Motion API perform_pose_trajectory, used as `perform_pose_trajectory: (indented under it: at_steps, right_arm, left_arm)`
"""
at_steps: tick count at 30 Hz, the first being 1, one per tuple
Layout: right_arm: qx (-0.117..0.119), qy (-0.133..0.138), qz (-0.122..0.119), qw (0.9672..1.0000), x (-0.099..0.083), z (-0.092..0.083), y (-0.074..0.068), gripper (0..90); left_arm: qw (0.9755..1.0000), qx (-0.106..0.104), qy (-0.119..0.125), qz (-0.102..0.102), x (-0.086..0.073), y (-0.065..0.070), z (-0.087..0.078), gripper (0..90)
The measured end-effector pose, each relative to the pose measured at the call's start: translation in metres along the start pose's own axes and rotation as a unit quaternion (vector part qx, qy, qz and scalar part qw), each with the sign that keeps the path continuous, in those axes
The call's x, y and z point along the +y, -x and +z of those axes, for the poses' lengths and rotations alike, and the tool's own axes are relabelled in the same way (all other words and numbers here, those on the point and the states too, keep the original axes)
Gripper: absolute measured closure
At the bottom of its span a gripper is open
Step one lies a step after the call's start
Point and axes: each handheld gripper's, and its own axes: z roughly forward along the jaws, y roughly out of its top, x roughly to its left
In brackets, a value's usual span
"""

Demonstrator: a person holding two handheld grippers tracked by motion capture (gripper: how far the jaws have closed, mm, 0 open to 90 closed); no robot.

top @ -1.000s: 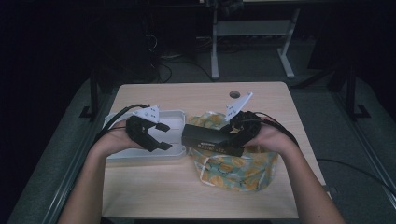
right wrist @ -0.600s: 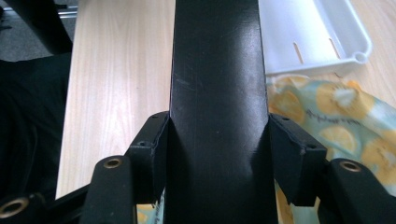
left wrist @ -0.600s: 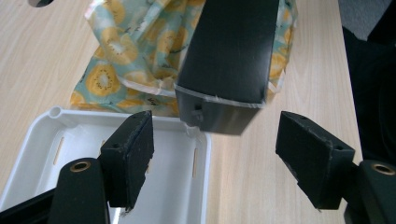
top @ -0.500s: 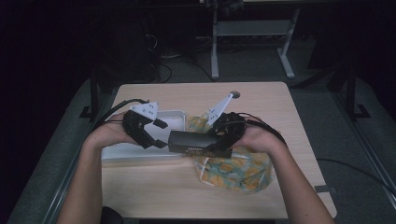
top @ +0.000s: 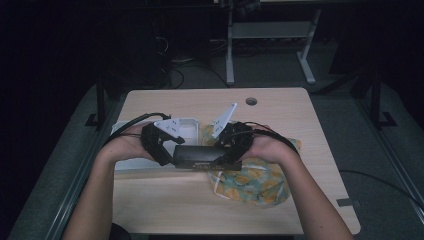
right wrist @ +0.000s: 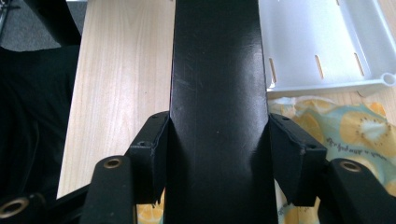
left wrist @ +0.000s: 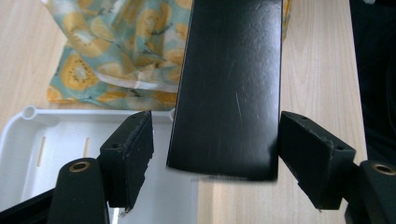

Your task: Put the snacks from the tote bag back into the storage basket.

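Black, glossy and faintly scratched, the flat rectangular case (top: 198,157) is held level above the wooden surface (top: 280,107), spanning the gap between the two grippers. The right gripper (top: 223,150) has its fingers (right wrist: 152,158) clamped on the case's long edges at the 3 o'clock end, and the case runs straight out from between them. The left gripper (top: 167,152) stands at the 9 o'clock end with its fingers (left wrist: 133,154) spread: the near end of the case lies between them, with a visible gap on each side. A white plastic tray (top: 187,125) sits under the left gripper. A kiwi-print fabric pouch (top: 252,182) lies at about 5 o'clock from the case.

The case looks rigid and probably light. Its smooth lacquered faces are likely slippery, so a hold across the narrow width, on the long edges near an end, should serve best. Supported at one end, it may sag or twist.
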Motion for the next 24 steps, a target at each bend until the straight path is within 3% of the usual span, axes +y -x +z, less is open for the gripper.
perform_pose_trajectory:
  at_steps: [9,24]
  right_arm:
    - [0.006,-0.004,-0.013,0.9999,0.015,0.006,-0.001,42.6]
    - [0.008,-0.007,-0.019,0.9998,0.020,0.012,-0.001,42.6]
  left_arm:
    - [0.9996,0.003,-0.023,0.018,0.009,0.003,0.009,28.2]
    - [0.9994,-0.014,-0.023,0.020,0.013,0.005,0.015,40.2]
